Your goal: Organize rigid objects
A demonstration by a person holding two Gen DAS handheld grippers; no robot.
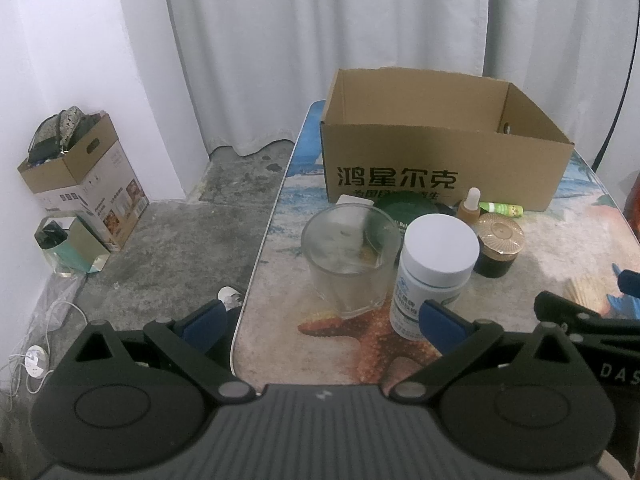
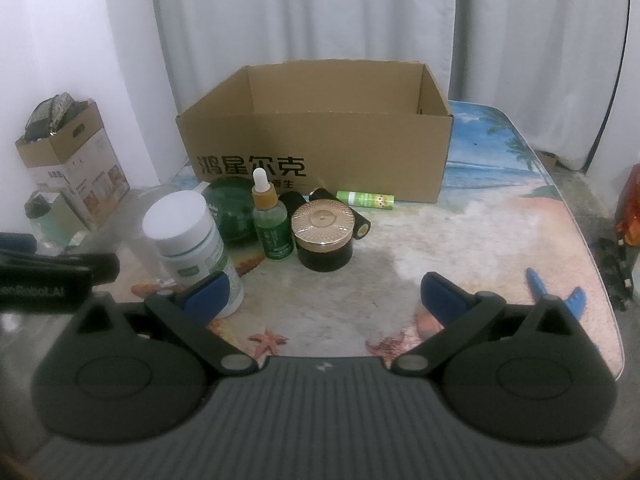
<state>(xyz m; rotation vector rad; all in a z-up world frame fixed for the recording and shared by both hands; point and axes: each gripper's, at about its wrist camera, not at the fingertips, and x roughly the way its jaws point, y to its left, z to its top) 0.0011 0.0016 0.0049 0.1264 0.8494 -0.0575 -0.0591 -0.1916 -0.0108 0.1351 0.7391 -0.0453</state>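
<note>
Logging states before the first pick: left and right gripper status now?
Left gripper: open, holding nothing.
Right gripper: open, holding nothing.

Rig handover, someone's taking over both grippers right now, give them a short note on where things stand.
Left gripper: open, holding nothing.
Right gripper: open, holding nothing.
Cardboard box sits at the back of the table; no items visible inside.
In front of it: glass cup, white-capped bottle, dropper bottle, gold-lidded jar, green tube.
Done: nothing boxed.
Left: likely all of them.
</note>
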